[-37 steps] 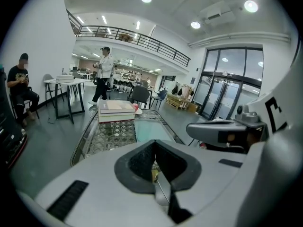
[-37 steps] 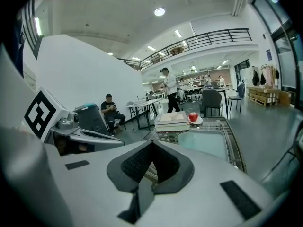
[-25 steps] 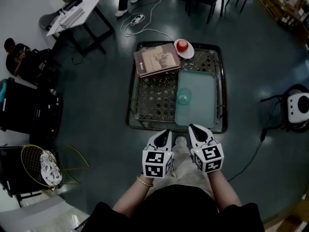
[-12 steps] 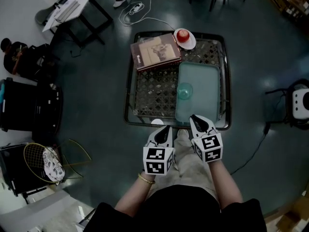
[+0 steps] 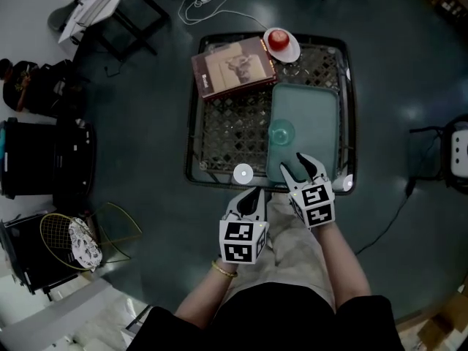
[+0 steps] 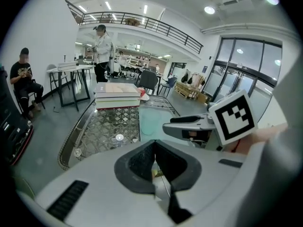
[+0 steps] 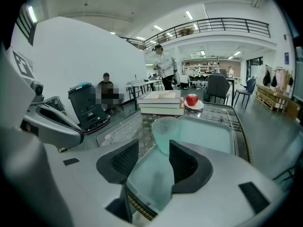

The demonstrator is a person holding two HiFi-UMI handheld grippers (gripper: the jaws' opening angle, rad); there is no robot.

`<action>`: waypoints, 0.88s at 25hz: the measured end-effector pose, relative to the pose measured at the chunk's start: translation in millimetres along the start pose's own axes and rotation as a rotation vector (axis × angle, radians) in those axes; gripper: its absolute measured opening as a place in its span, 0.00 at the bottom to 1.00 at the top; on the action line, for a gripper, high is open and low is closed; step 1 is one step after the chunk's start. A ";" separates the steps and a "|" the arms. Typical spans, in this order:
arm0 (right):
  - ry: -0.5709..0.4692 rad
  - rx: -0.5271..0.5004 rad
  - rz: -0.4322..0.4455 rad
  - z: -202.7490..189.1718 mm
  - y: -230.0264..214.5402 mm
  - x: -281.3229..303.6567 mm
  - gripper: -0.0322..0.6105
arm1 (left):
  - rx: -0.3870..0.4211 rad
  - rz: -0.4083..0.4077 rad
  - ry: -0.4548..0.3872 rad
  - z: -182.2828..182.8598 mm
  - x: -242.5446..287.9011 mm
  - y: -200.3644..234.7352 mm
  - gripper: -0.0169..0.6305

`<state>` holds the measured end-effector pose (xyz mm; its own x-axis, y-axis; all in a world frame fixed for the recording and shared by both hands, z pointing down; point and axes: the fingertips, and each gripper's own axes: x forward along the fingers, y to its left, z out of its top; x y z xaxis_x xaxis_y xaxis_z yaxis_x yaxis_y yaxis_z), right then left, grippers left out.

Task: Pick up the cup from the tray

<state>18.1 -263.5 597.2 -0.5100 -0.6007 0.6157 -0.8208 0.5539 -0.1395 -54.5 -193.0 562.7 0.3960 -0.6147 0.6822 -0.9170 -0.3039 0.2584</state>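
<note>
Cup stands upright on the pale green tray, just ahead of the right gripper. Its jaws have just been opening, nothing between them. The left gripper is clenched and empty.

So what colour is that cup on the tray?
The cup is pale translucent teal, clearest in the right gripper view.

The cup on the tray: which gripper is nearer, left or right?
Right. The right gripper is over the tray, just short of the cup; its jaws have just been opening, nothing between them. The left gripper is farther back, at the near edge of the table.
</note>
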 end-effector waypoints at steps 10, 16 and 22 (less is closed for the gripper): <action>0.042 -0.013 -0.023 -10.5 -28.3 49.2 0.55 | -0.013 0.016 0.039 -0.8 21.7 3.5 0.04; 0.030 -0.018 -0.004 -7.6 -34.2 72.9 0.65 | -0.019 0.017 0.056 0.4 31.7 6.2 0.04; 0.039 -0.069 0.012 -9.7 -32.7 93.5 0.68 | -0.024 0.014 0.072 -1.7 38.8 7.7 0.04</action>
<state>-0.2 -332.2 666.8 -0.5085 -0.5716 0.6439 -0.7942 0.6003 -0.0942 -46.2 -218.0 592.3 0.3792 -0.5642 0.7334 -0.9237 -0.2778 0.2638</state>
